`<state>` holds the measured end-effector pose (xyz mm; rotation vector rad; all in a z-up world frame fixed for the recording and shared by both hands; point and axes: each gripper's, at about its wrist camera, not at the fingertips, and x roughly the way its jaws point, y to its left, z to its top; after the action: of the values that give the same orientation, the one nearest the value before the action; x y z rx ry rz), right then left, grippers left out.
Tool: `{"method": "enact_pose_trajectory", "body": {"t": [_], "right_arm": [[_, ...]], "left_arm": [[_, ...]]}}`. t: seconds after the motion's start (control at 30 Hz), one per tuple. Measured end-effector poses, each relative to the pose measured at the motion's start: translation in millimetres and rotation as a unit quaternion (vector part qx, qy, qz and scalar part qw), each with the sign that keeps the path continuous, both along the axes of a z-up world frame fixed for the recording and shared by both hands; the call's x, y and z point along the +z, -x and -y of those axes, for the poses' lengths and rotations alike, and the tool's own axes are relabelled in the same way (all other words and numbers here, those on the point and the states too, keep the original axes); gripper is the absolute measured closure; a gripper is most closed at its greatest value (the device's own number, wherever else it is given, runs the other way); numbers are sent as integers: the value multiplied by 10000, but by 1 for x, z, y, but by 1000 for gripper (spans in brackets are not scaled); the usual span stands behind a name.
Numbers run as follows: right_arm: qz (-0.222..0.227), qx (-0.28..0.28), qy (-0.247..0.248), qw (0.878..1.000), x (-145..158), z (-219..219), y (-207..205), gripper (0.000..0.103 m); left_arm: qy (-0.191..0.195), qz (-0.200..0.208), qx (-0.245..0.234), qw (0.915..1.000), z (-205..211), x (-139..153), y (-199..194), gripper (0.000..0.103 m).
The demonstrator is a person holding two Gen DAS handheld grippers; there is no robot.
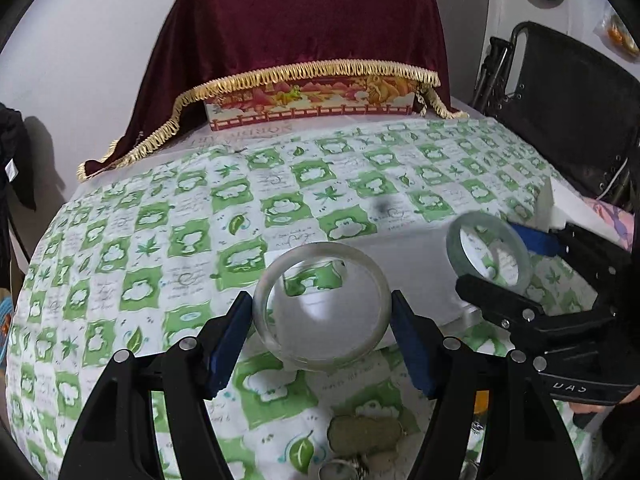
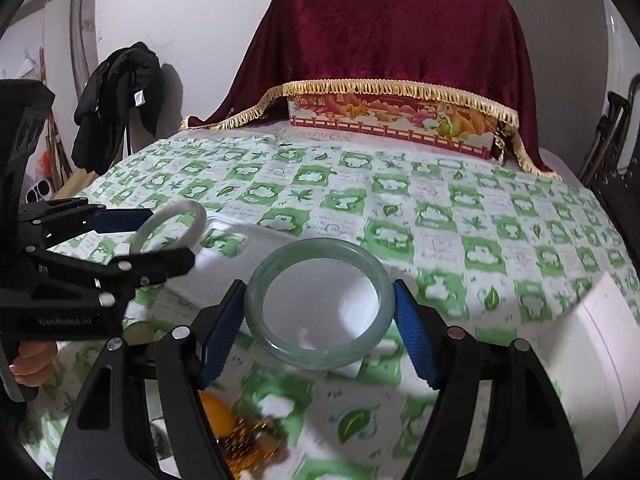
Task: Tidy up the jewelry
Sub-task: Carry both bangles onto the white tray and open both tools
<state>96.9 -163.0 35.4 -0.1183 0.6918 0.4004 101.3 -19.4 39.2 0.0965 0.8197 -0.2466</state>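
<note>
Two bangles were held above the desk (image 1: 120, 240) with its green-patterned cloth: the left hand-held gripper (image 1: 322, 312) clamped a pale whitish bangle (image 1: 280, 344) between its blue pads, and the right hand-held gripper (image 2: 318, 312) clamped a greenish bangle (image 2: 256, 320) likewise. More jewelry (blurred, partly hidden) lay on the cloth below (image 1: 362, 434), and a clear tray (image 2: 240, 256) sat just beyond.

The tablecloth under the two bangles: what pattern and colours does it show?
The tablecloth is a green and white check with cloud and leaf motifs, clearest in the left wrist view.
</note>
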Motion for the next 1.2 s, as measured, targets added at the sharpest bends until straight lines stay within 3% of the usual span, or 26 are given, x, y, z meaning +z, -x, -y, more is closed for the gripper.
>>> {"method": "enact_pose_trajectory", "body": {"t": [0.17,0.33,0.5,0.6,0.73,0.87,0.97,1.13,1.2], "right_arm": [[-191,107,-90,9997,-5,1,-11,33],[-665,329,-193,9971,-16,-1,-23,32],[-430,288,-512,9973,-9,9,-16,25],[-315,270,-588,9974,-4,12,-12,25],[-139,34,-787,9968,3,25,-9,25],[-233,-352,-1211,9917,5,49,-17,25],[-373,-511,-1451,9874,3,62,-19,25],[-416,-471,-1453,9874,2,64,-12,25],[-373,-432,-1329,9895,2,59,-9,25]], "left_arm": [[-28,-106,-110,9999,3,-9,-8,33],[89,-262,-156,9995,0,-15,-17,33],[90,-254,-245,9993,4,-17,-17,33],[62,-41,-226,9997,3,-11,-10,24],[151,32,-12,9999,-9,-6,-9,24],[361,-27,315,9988,-34,-2,-9,24],[399,-190,144,9989,-38,-4,0,24],[-429,-180,-235,9986,-16,-17,19,24],[-580,-315,-213,9976,-13,-25,16,24]]}}
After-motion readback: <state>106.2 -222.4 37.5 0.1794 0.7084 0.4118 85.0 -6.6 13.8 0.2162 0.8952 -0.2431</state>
